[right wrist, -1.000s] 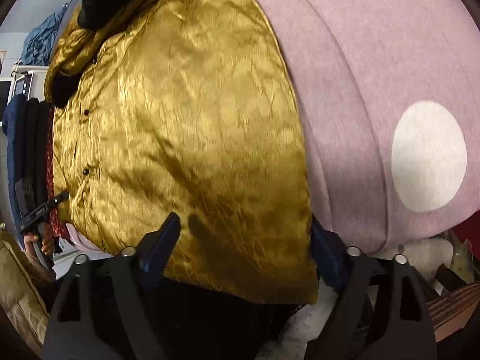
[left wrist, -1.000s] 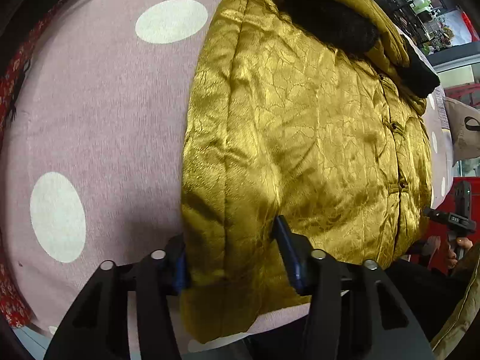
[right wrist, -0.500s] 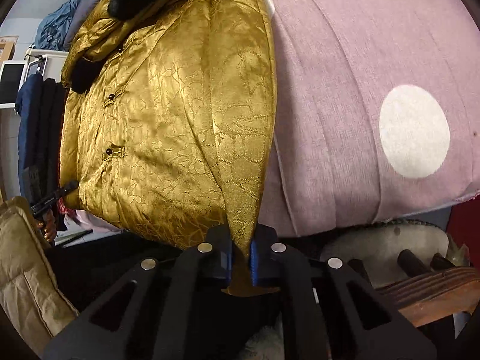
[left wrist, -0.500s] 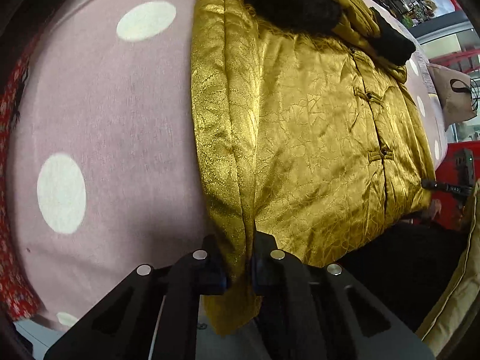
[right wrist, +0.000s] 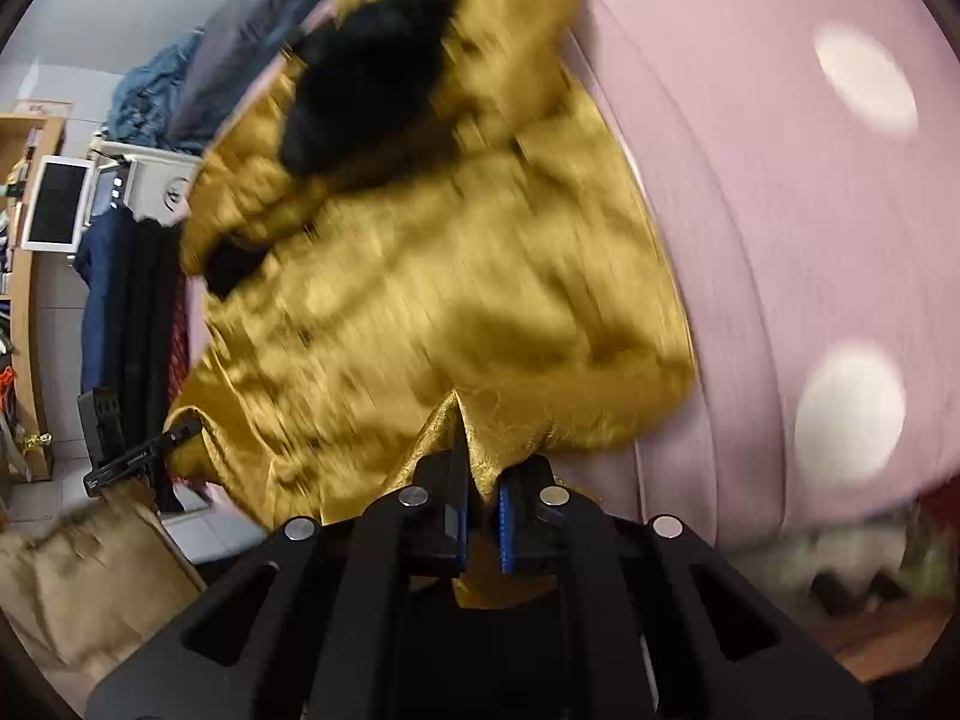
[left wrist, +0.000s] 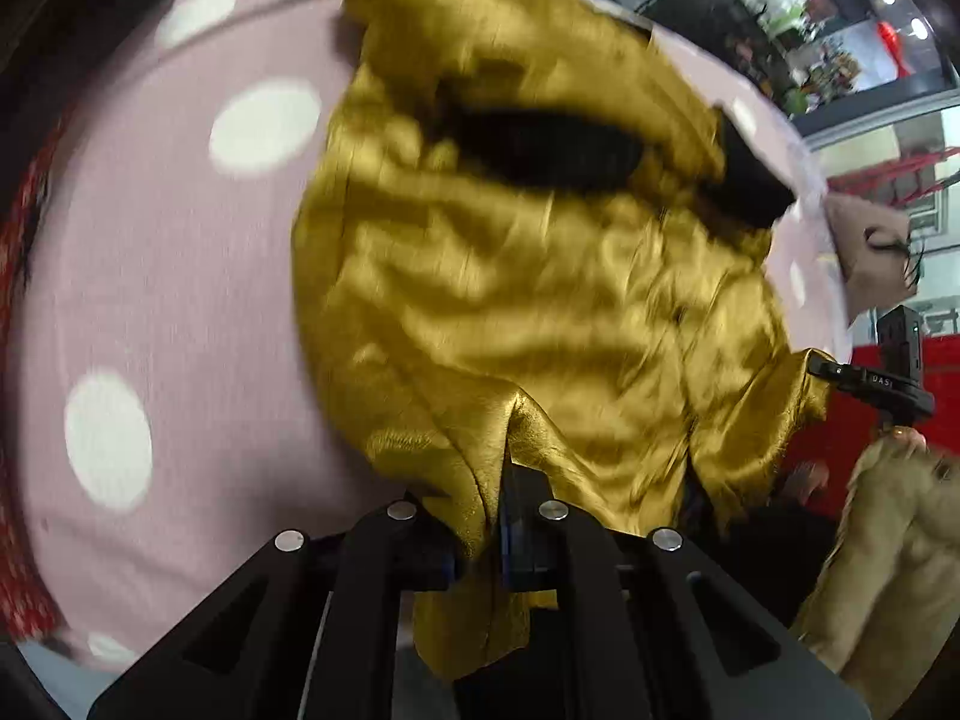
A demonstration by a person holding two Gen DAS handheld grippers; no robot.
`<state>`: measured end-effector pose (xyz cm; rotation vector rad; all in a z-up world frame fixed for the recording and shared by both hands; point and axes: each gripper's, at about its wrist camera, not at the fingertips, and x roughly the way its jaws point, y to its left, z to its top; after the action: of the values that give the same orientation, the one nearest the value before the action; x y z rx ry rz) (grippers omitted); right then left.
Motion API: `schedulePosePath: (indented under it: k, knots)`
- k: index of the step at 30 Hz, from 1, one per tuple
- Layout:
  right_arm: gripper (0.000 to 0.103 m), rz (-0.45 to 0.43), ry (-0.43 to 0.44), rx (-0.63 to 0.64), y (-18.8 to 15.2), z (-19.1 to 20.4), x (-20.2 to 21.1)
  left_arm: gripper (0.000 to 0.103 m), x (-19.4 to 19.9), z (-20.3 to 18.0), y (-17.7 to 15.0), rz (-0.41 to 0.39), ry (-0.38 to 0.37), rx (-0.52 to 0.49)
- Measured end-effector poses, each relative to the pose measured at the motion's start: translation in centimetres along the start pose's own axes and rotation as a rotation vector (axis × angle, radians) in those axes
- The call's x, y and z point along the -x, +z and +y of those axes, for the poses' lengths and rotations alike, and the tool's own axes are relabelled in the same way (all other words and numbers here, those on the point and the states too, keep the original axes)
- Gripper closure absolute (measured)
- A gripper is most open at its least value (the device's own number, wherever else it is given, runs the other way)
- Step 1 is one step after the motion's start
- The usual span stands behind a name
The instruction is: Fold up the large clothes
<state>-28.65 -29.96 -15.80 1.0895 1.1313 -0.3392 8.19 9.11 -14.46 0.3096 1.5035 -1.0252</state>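
- The gold jacket [left wrist: 540, 300] lies on the pink spotted cover [left wrist: 180, 276], its near hem raised off it. The left gripper [left wrist: 489, 534] has its fingers [left wrist: 521, 516] pressed together on one hem corner, and the right gripper [right wrist: 480, 522] pinches the other corner the same way.
- The fabric looks slick and shiny, and each pinch takes only a thin fold near the edge. I judge a quick pull could slide the hem out of either grip.
- If one hand gets ahead of the other, the fold would likely land skewed, with the hem crooked across the chest.
- The padded body may drag along the cover instead of bending, bunching up the black fur collar [right wrist: 366, 78].
- Both views are smeared by motion, so buttons and seams are hard to pick out.
- The hem between the two grips, the sleeves and the jacket's underside are hidden.
- In each view the other gripper shows only as a dark piece at the jacket's edge.
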Motion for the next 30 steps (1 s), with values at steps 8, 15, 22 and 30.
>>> schedulePosePath:
  k: [8, 15, 22, 30]
  knots:
    - [0.097, -0.215, -0.025, 0.075, 12.2, 3.4, 5.0, 0.095, 4.3, -0.3, 12.0, -0.236, 0.063, 0.033]
    - [0.097, -0.315, 0.017, 0.004, 21.6, 3.8, 7.4, 0.095, 5.8, -1.3, 20.5, -0.31, 0.1, 0.06]
    - [0.097, -0.247, -0.005, -0.075, 26.4, 3.0, 2.6, 0.091, 1.8, -1.0, 24.7, -0.211, 0.146, 0.166]
    - [0.096, -0.169, 0.003, -0.155, 28.1, 0.0, -1.9, 0.057, 1.8, 3.0, 25.3, -0.219, -0.097, 0.375]
